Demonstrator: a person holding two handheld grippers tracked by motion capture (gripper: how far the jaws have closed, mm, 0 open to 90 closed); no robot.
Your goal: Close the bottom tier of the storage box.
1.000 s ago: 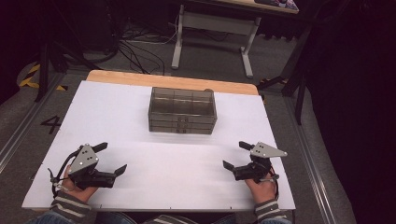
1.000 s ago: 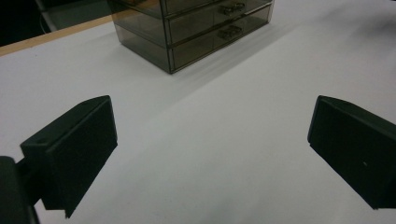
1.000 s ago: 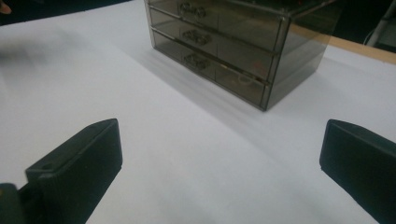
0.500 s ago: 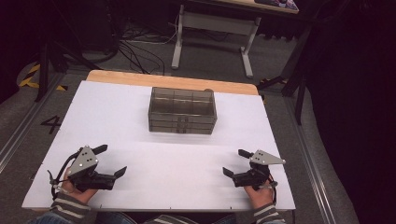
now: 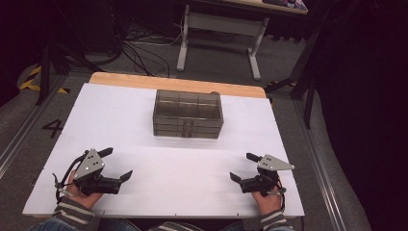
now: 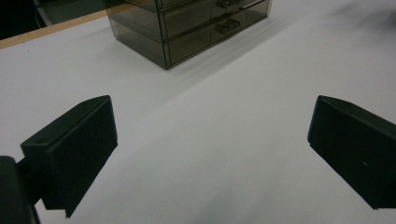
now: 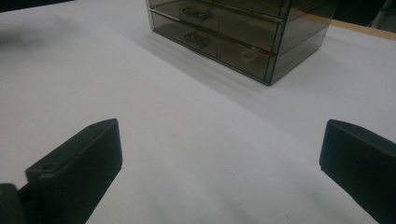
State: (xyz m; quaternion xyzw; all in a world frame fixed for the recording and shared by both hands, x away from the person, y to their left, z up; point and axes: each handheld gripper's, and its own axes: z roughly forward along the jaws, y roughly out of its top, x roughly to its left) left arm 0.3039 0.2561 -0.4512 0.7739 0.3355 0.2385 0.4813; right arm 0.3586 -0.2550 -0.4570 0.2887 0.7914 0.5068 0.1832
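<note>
The left gripper (image 5: 116,164) and right gripper (image 5: 242,167) both rest with jaws spread wide, holding nothing. A smoky translucent drawer organiser (image 5: 188,114) stands well beyond their fingertips on the white table (image 5: 173,168).

In the left gripper view the smoked drawer box (image 6: 187,28) is cut off by the top edge, so only its lower drawers are seen. In the right gripper view its top is likewise cropped, and a pale round item (image 7: 246,55) behind the bottom drawer front cannot be identified (the tinted plastic blurs it). Drawer contents cannot be made out from the high view.
</note>
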